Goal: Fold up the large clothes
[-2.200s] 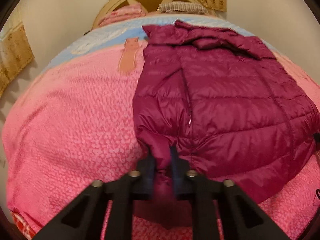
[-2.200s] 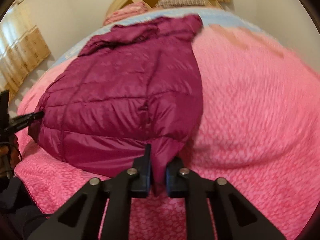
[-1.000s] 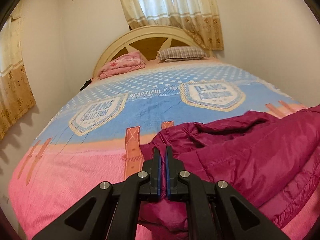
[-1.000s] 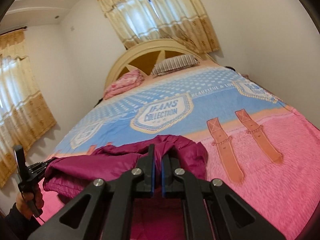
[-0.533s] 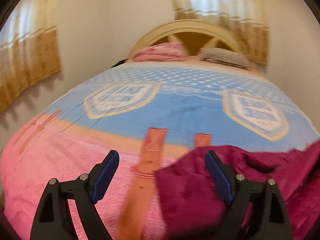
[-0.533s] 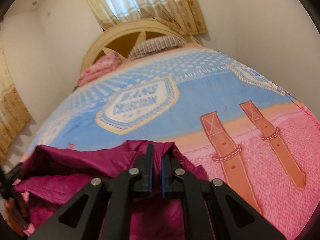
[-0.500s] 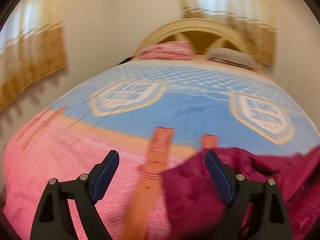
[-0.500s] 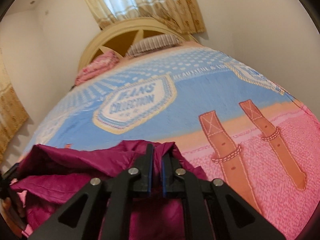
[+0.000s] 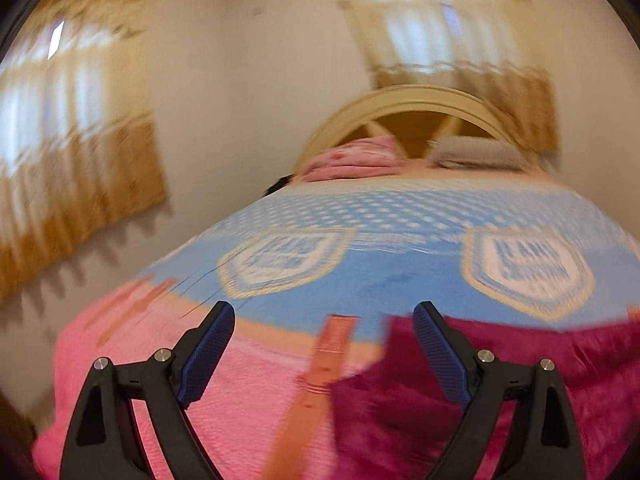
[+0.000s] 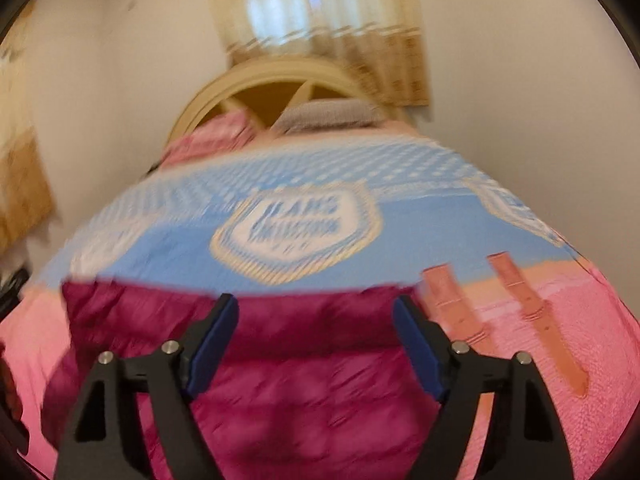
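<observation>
Here both the left gripper (image 9: 324, 336) and the right gripper (image 10: 316, 320) stand with jaws spread wide and nothing between them, above the maroon puffer jacket (image 10: 304, 380) that lies on the pink foot end of the bedspread (image 10: 560, 320), both views blurred.

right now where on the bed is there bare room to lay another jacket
The blue stretch of the bedspread between the jacket and the pillows is bare. So is the pink part left of the jacket. The near middle is crowded by the jacket.
</observation>
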`<state>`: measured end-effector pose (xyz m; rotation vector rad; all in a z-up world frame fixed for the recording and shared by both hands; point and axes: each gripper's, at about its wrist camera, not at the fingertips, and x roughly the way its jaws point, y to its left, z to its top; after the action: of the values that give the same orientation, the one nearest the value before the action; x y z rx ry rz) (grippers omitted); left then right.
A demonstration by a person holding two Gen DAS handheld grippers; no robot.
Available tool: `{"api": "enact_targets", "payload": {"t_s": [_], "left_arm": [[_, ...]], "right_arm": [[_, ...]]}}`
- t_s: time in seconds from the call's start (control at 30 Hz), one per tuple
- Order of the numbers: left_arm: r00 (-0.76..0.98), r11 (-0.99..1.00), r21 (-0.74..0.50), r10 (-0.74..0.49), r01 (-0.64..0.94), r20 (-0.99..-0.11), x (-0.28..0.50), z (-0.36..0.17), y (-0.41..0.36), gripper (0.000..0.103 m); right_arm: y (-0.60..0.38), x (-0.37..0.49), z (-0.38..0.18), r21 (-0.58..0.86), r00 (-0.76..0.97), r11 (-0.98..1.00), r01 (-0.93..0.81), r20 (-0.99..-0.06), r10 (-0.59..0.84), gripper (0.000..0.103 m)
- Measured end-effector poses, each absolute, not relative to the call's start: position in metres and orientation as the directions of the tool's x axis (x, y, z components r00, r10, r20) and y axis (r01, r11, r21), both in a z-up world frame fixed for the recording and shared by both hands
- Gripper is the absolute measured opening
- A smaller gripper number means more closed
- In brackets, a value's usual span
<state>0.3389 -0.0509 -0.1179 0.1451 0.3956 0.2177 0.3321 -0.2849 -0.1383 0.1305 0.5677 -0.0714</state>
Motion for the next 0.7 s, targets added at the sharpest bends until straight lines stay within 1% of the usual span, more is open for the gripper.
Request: {"api": "enact_targets", "payload": {"t_s": [0.07, 0.13, 0.2, 0.27, 0.3, 0.33, 0.37, 0.43, 0.5, 0.7], "left_arm": [[0.907, 0.961, 0.245, 0.214, -0.128, -0.364, 0.344, -0.128, -0.076, 0.093], [0.897, 0.933, 0.348, 0.230, -0.093, -0.377, 0.359, -0.148, -0.104, 0.094], [0.876, 0.903, 0.417, 0.285, -0.109, -0.388, 0.378, -0.167, -0.112, 0.094], [0.831, 0.878, 0.460, 0.349, -0.130, -0.433, 0.406, -0.188, -0.110, 0.094], [0.796, 0.878, 0.455, 0.379, -0.149, -0.472, 0.421, -0.200, -0.102, 0.094], [0.775, 0.888, 0.435, 0.380, -0.152, -0.505, 0.428, -0.206, -0.097, 0.094], [0.742, 0.906, 0.397, 0.368, -0.150, -0.560, 0.438, -0.216, -0.088, 0.094], [0.711, 0.927, 0.344, 0.343, -0.151, -0.613, 0.445, -0.228, -0.080, 0.096], [0.706, 0.929, 0.331, 0.344, -0.163, -0.619, 0.447, -0.232, -0.075, 0.100], [0.666, 0.939, 0.308, 0.328, -0.153, -0.670, 0.456, -0.243, -0.077, 0.102]], "right_arm": [[-0.267, 0.341, -0.155, 0.046, 0.809, 0.996, 0.081, -0.586, -0.039, 0.079], [-0.262, 0.353, -0.174, -0.004, 0.776, 0.996, 0.094, -0.626, -0.076, 0.078], [-0.267, 0.364, -0.190, -0.024, 0.750, 0.994, 0.106, -0.654, -0.095, 0.078], [-0.279, 0.375, -0.205, -0.036, 0.727, 0.991, 0.130, -0.676, -0.120, 0.078], [-0.283, 0.379, -0.210, -0.028, 0.722, 0.990, 0.137, -0.682, -0.119, 0.078], [-0.285, 0.381, -0.214, -0.018, 0.718, 0.990, 0.136, -0.687, -0.111, 0.078], [-0.288, 0.385, -0.218, -0.005, 0.713, 0.991, 0.134, -0.694, -0.100, 0.078], [-0.290, 0.387, -0.224, 0.005, 0.720, 0.991, 0.133, -0.688, -0.094, 0.078], [-0.285, 0.390, -0.229, 0.005, 0.714, 0.992, 0.127, -0.694, -0.088, 0.079], [-0.285, 0.395, -0.237, 0.021, 0.691, 0.991, 0.132, -0.719, -0.077, 0.081]]}}
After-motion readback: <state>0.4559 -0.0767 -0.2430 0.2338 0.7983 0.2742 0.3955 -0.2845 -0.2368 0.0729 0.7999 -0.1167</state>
